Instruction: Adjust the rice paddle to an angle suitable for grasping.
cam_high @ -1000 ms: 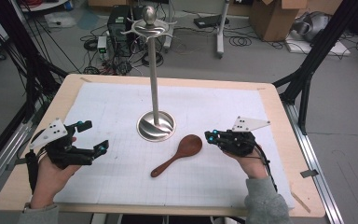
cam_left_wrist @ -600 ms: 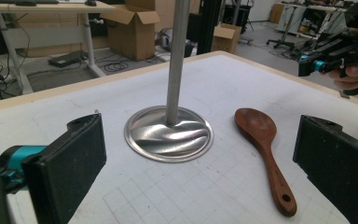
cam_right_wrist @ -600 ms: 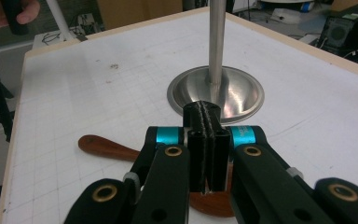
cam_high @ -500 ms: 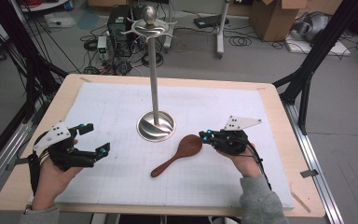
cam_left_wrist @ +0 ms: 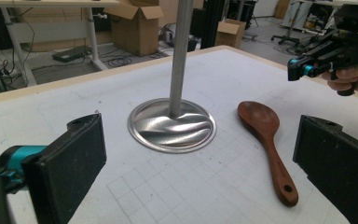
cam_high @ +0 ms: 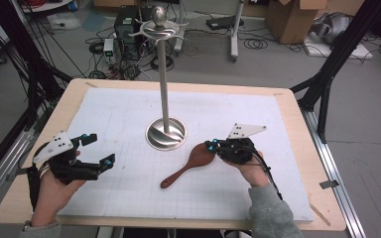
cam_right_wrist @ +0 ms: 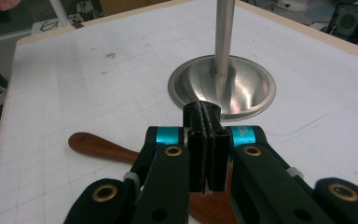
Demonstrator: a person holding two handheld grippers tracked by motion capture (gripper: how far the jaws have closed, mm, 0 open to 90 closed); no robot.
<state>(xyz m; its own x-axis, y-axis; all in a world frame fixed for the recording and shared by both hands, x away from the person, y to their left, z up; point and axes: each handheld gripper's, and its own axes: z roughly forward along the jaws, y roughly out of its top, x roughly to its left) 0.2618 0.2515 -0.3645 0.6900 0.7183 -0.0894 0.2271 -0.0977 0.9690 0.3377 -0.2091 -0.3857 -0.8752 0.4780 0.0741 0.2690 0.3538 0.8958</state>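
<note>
High view is showing the right tool (cam_high: 212, 146), jaws pressed together and empty, hovering over the bowl of the brown wooden spoon (cam_high: 188, 164) lying near the bench's front edge beside the steel stand (cam_high: 165, 134), needing to open before grasping, while the left tool (cam_high: 99, 149) is waiting wide open.

Legible text, labels, brands, numbers, signs: none. The white mat (cam_high: 129, 124) on the tabletop (cam_high: 297, 148) carries a faint printed grid of squares, without figures or lettering that can be made out. The grey three-cornered plate (cam_high: 245, 131) at about 3 o'clock from the mat's centre bears small dark dots, no characters. The cardboard boxes (cam_left_wrist: 137, 28) on the floor at 12 o'clock show no readable print; any marking there is too small to tell.
</note>
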